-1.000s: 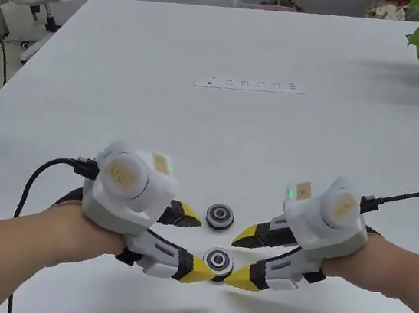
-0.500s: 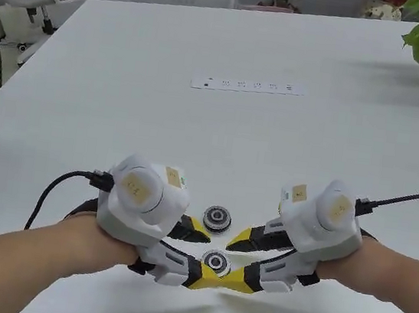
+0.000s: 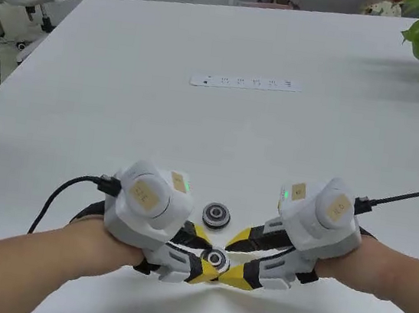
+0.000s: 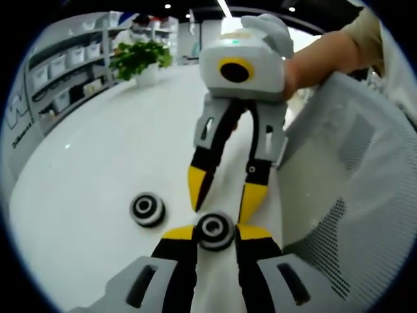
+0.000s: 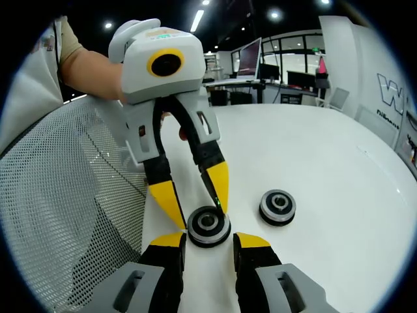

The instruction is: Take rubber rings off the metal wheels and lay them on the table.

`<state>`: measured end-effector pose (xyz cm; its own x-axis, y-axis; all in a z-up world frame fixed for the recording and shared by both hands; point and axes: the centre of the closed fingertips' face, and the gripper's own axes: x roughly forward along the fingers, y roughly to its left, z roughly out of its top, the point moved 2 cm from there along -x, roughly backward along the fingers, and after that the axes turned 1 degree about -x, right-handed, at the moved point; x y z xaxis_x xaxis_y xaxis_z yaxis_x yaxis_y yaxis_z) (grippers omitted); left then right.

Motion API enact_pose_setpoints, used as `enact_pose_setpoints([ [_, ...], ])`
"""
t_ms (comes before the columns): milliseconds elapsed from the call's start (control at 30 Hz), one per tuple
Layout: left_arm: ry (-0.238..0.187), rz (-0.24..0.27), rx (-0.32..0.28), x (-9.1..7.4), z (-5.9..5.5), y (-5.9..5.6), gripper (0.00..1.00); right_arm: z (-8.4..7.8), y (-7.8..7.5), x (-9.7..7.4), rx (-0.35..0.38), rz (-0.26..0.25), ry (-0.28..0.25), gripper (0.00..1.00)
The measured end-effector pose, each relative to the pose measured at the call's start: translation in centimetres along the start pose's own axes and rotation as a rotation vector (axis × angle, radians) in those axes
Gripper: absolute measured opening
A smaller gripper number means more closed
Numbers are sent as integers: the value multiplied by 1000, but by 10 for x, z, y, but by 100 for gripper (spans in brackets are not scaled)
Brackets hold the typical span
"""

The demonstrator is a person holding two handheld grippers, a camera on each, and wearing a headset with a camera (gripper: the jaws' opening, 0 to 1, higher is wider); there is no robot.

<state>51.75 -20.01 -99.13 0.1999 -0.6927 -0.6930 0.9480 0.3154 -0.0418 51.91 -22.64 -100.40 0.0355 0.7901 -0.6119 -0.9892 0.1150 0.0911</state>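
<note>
1. The left hand-held gripper [image 4: 214, 235] clamps a wheel [image 4: 214, 228] near the tabletop's [image 3: 286, 43] near edge, steadying it.
2. The right hand-held gripper [image 5: 210, 240], jaws apart, faces it tip to tip, probably to catch the rubber ring [image 5: 193, 227].
3. A second wheel [image 3: 216, 214] lies just beyond, ring on.

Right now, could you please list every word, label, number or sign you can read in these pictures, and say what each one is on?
"W": large letter on the wall, cut off at the view's edge.
Smaller lettering on the wall in the left gripper view: too blurred to read.
Tan stickers on the white housings: too small to read.
Markings on the power strip: too small to read.
</note>
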Motion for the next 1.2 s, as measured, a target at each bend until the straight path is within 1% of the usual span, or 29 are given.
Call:
enact_pose_setpoints([
  [100,-2,10,12,0,0,1,19,0,0,0,2,1,-1,27],
  [167,-2,13,39,0,0,0,18,0,1,0,0,1,-1,27],
  [200,-2,7,36,0,0,-1,17,0,1,0,0,1,-1,27],
  [267,-5,12,38,1,-1,-1,17,0,1,0,1,2,-3,27],
  [367,-7,30,40,1,-1,2,14,0,0,1,2,2,-2,27],
  [633,-17,40,50,0,-1,2,14,2,2,3,-5,7,-8,27],
  [833,-16,47,57,0,-1,2,14,5,2,6,-11,5,-12,28],
  [900,-17,49,57,0,-1,2,14,6,1,7,-19,-1,-11,30],
  [1000,-19,52,55,0,-1,2,14,7,1,9,-5,1,-15,32],
  [1200,-23,58,52,0,-1,3,13,7,2,11,-9,-1,-16,29],
])
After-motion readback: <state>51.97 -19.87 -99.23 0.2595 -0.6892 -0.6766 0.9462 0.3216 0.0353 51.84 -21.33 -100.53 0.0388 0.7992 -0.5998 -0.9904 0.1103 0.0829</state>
